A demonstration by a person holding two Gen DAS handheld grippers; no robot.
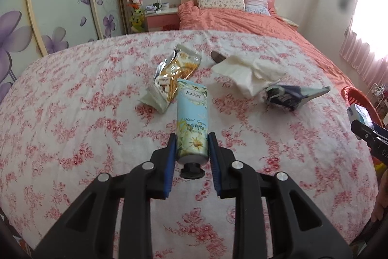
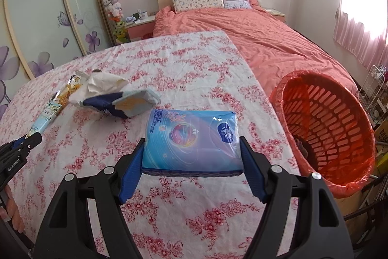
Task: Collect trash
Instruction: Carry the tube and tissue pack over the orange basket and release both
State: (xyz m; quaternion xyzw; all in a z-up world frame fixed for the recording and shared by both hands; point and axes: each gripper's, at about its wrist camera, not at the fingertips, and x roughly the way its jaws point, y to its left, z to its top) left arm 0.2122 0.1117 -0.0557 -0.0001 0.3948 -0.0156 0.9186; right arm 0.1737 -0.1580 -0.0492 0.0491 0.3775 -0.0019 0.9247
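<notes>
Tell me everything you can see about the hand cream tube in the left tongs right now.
The hand cream tube is a soft-looking, pale blue squeeze tube printed with white daisies and the words "Hand Cream", with a black screw cap at its near end. The left tongs are clamped on its lower body just above the cap, blue pads pressing both sides. It points away from the camera, flat crimped end farthest, above the floral bedspread. Its far end overlaps the gold snack wrapper in view; contact is unclear.

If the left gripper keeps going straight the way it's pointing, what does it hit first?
Probably the gold snack wrapper, just beyond the tip of the hand cream tube that the left gripper holds; depth is hard to judge.
</notes>
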